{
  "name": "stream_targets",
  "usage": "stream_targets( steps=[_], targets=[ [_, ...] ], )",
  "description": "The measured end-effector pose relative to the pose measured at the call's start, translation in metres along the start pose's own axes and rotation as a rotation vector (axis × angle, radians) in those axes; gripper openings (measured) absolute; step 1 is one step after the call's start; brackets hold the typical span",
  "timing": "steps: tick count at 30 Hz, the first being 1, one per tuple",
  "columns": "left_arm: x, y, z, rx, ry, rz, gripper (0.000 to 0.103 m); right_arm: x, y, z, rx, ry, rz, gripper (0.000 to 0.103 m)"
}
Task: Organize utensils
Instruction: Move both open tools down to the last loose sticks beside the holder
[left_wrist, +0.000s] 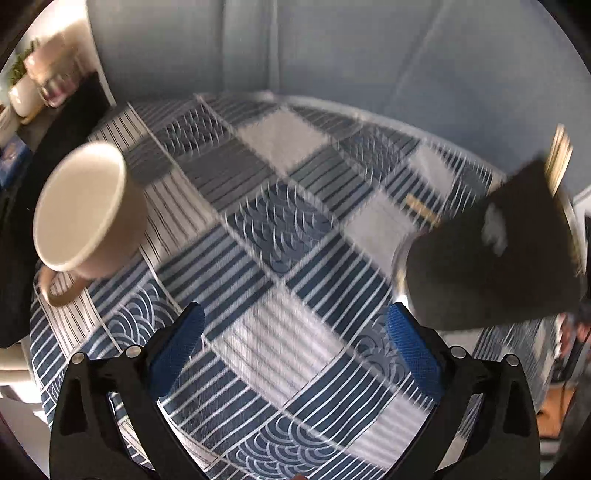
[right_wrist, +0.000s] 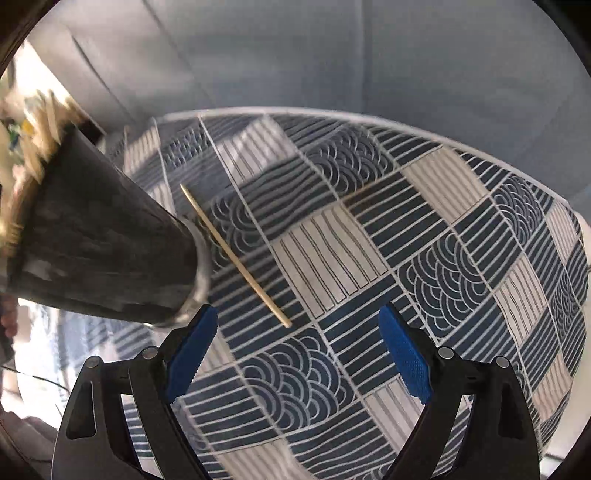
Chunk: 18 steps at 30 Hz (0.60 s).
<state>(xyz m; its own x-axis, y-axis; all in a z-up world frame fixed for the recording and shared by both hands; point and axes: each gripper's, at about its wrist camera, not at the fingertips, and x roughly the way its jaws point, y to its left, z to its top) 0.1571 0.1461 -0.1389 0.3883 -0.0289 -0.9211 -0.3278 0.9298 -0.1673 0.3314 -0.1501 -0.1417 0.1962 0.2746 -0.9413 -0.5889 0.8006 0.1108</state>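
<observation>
Below the left wrist camera, the left gripper (left_wrist: 295, 347) is hanging over the patterned tablecloth (left_wrist: 258, 236) with its blue pads (left_wrist: 177, 350) spread wide and nothing between them. A beige mug (left_wrist: 85, 210) is standing well off to the left of the jaws, and a dark utensil holder (left_wrist: 495, 258) with pale sticks poking from its mouth is sitting just beyond the right pad, close enough that I judge a careless sideways drift is risking a knock that tips it and spills what it is carrying. A short length of wooden chopstick (left_wrist: 423, 211) is showing on the cloth behind that holder, far from these jaws, so this hand is not placed to take it. Under the right wrist camera, the right gripper (right_wrist: 299, 350) is also holding its jaws apart and empty. The same chopstick (right_wrist: 236, 258) is lying flat and slanted on the cloth, its near tip ahead of the gap and nearer the left pad, not yet between the pads. The holder (right_wrist: 103, 243) is looming beside that left pad, perhaps touching it; blur is making that hard to tell. A thin stick lying flat is likely slipping or rolling if the pads close off-centre.
</observation>
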Motion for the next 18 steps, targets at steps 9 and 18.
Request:
stream_targets(
  steps=[9, 18],
  targets=[
    [0.033, -0.020, -0.017, 0.129, 0.081, 0.050, 0.097, 0.037, 0.019, 0.022, -0.116, 0.030, 0.049, 0.084],
    [0.050, -0.022, -0.017, 0.151, 0.114, 0.073, 0.097, 0.061, 0.040, 0.034, -0.219, 0.061, -0.051, 0.069]
  ],
)
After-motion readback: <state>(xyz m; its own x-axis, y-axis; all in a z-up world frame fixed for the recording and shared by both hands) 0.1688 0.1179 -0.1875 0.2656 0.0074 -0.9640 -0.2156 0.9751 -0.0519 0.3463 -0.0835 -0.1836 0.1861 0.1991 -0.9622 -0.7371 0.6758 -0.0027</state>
